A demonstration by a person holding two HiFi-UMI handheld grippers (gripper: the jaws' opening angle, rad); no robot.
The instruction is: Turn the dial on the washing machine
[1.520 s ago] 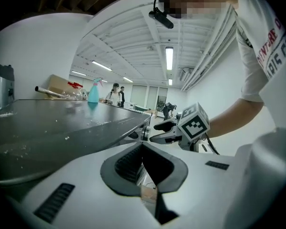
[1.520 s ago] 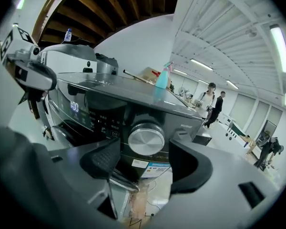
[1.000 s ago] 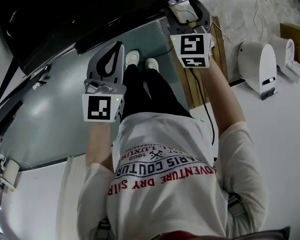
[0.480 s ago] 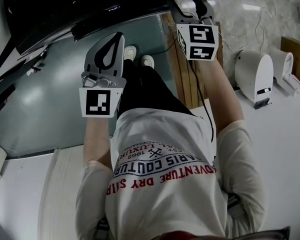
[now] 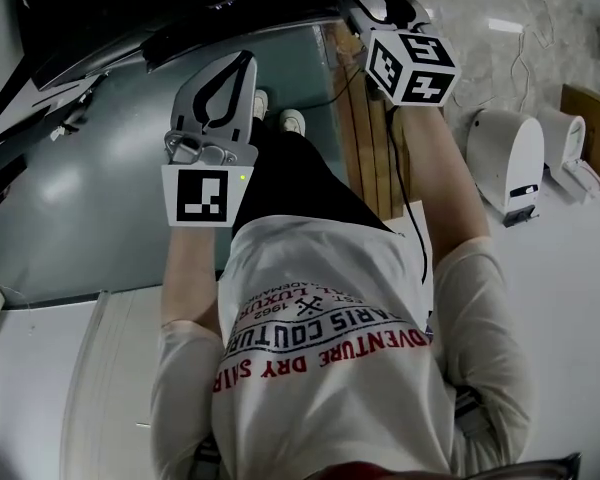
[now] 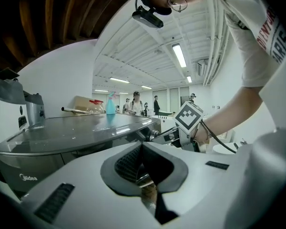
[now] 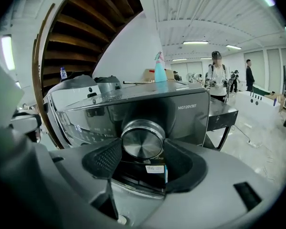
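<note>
Metal dial [image 7: 143, 138], round, brushed, clamped by right claw [image 7: 143, 148].

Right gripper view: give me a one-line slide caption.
Right gripper closed on the round metal dial of the washing machine, one pad at each side; blue spray bottle behind.

The dial [image 7: 143, 138] fills the gap between your right gripper [image 7: 143, 150] jaws. The washing machine [image 7: 181, 111] panel blocks straight ahead. To its right, the floor [image 7: 257, 147] lies open.
</note>
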